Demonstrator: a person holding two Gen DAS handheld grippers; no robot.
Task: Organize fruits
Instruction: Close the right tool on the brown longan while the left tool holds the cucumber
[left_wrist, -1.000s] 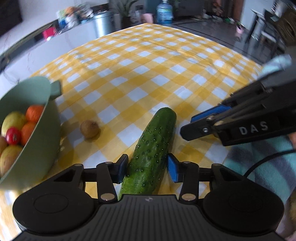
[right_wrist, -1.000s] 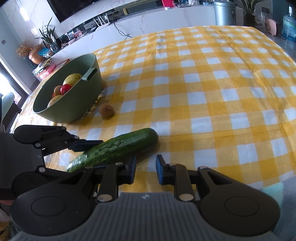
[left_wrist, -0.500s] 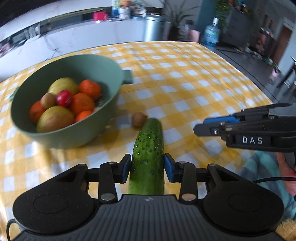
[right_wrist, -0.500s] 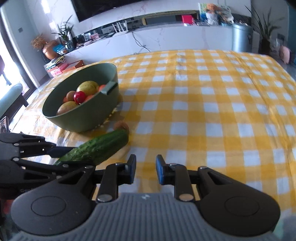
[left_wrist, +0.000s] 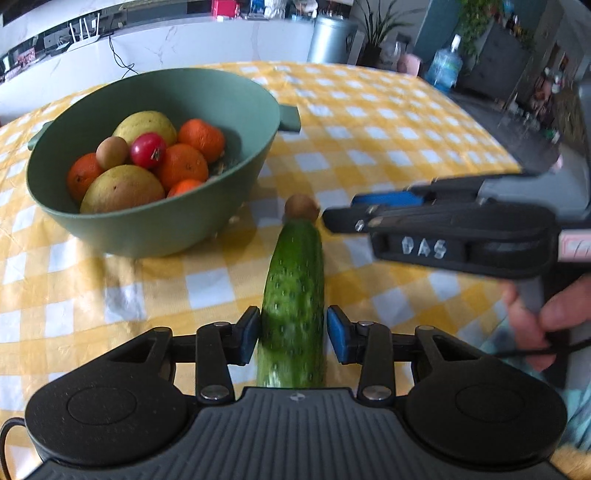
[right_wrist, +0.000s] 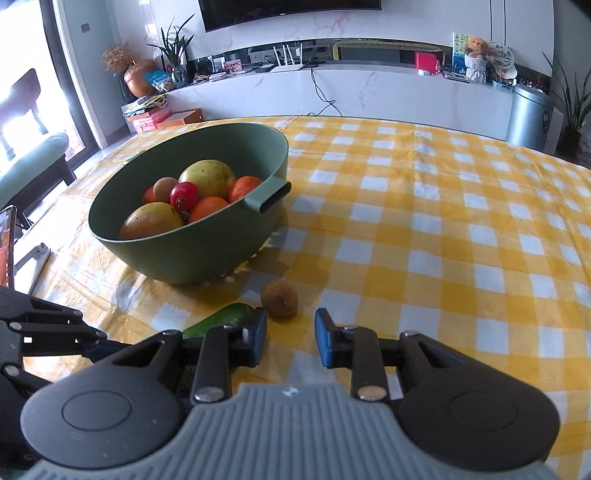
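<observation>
My left gripper (left_wrist: 291, 330) is shut on a green cucumber (left_wrist: 293, 295) and holds it lengthwise, its tip pointing at a small brown kiwi (left_wrist: 301, 207) on the yellow checked cloth. The green bowl (left_wrist: 155, 229) stands to the left, holding oranges, pale pears, a red tomato and a kiwi. My right gripper (right_wrist: 290, 338) is open and empty, just in front of the kiwi (right_wrist: 279, 298). The cucumber's tip (right_wrist: 221, 319) shows beside its left finger. The right gripper also shows in the left wrist view (left_wrist: 369, 212).
The bowl (right_wrist: 207, 251) has a handle (right_wrist: 269, 195) facing right. The checked table (right_wrist: 443, 229) stretches far to the right. A white counter, a metal bin (right_wrist: 528, 114) and plants stand beyond it.
My left gripper lifted the cucumber and swung it left toward the bowl. My right gripper turned left and moved closer to the kiwi and bowl.
</observation>
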